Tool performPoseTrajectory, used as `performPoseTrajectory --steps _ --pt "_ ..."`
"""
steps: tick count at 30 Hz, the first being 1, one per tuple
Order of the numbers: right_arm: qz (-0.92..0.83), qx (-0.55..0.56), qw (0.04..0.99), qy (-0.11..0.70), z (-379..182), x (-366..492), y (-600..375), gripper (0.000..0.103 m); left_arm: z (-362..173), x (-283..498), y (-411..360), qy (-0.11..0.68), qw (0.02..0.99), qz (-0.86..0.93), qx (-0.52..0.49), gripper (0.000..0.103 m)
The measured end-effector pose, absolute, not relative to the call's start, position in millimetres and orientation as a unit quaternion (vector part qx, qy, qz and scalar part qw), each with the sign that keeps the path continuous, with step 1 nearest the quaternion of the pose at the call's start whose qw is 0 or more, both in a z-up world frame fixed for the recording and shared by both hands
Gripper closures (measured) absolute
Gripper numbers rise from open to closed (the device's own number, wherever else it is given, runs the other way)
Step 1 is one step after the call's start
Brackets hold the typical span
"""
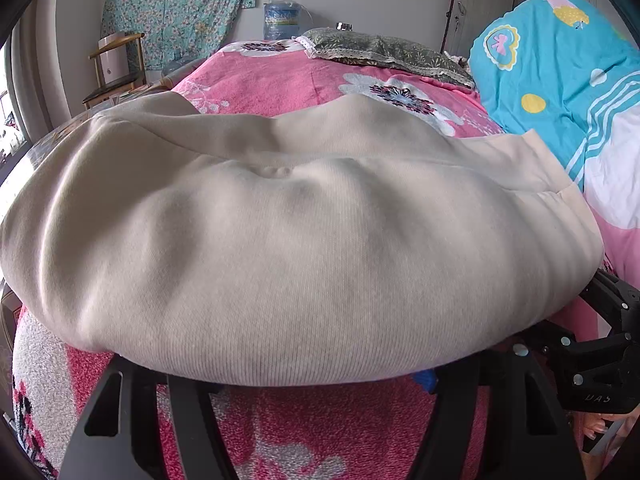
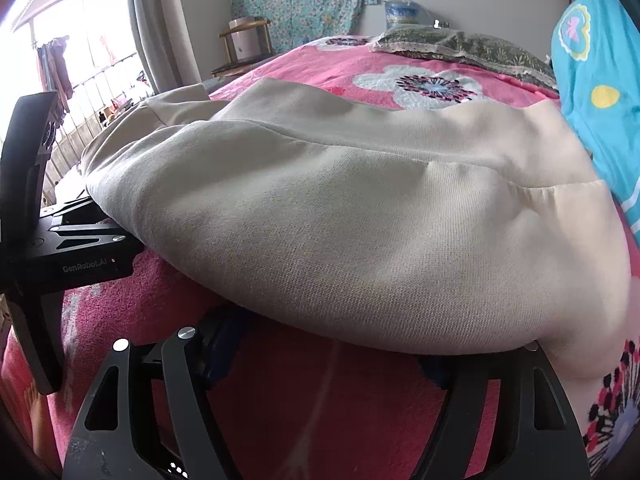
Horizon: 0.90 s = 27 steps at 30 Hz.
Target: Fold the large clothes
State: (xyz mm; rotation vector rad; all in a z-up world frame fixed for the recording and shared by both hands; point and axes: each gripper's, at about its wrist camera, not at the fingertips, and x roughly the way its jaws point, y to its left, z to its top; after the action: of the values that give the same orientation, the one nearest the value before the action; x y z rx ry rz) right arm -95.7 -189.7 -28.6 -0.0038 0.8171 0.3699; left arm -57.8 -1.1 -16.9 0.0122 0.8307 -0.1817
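Garment: cream sweatshirt (image 1: 304,248) lies folded on the pink floral blanket (image 1: 280,76), near edge at your fingers | left gripper (image 1: 320,380) wide, holding nothing | right gripper (image 2: 320,356) wide, empty | likely released to let the fold settle.

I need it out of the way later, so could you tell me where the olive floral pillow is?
The olive floral pillow lies at the bed's far end on the pink blanket, beyond the cream garment.

A home bedroom: bed (image 1: 280,76) with floral pink blanket, pillow (image 1: 384,54)
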Motion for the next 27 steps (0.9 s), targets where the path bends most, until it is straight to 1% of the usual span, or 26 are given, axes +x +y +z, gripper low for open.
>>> performPoseTrajectory --steps 27 --pt "0.183 0.006 0.901 0.394 -29.3 -95.2 -189.3 0.032 -16.9 -57.3 -1.4 0.403 0.911 -0.088 0.006 0.038"
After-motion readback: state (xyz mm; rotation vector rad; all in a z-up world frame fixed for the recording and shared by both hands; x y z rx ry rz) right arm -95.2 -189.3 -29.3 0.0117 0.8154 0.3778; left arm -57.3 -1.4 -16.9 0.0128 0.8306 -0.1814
